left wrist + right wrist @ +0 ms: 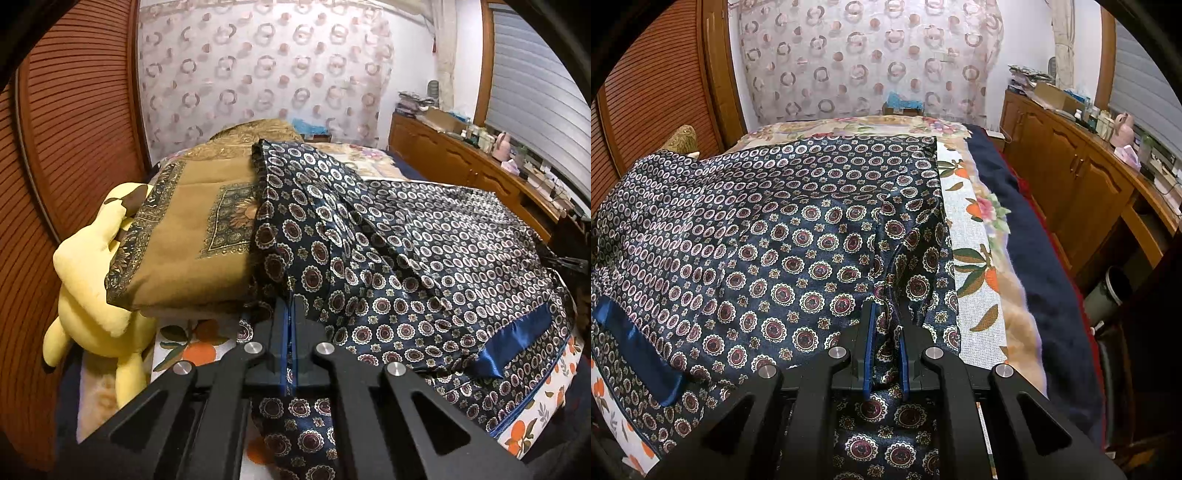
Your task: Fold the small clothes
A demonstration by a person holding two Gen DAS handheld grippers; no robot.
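A dark navy satin garment printed with rows of round medallions (798, 236) lies spread over a bed covered by a white sheet with orange fruit and green leaves (975, 280). In the right wrist view the right gripper (886, 314) has its blue-padded fingers drawn close together on a bunched fold of the garment at its near right edge; cloth fills the narrow gap between them and runs on under the gripper toward the camera. In the left wrist view the left gripper (289, 301) is fully closed, its two blue pads meeting along a thin line, with the garment's left edge rising from its tip and more of the same cloth passing below it, so it appears to pinch a thin layer of the fabric.

Only the left view shows a folded tan quilt with dark ornate borders (192, 236) stacked just beside the garment, which drapes up against it, and a pale yellow plush toy (96, 295) hanging at the bed's left edge under that quilt. The right view instead shows the garment's far straight edge, a dark blue blanket (1027, 251) along the bed's right side and a brown wooden cabinet (1078, 192) beyond it, with small items crowded on top.

A plain glossy blue satin band (517, 343) on the garment appears in both views, at the right in the left view and at the far left in the right view (635, 350). A sheer curtain patterned with rings (864, 55) hangs behind the bed.
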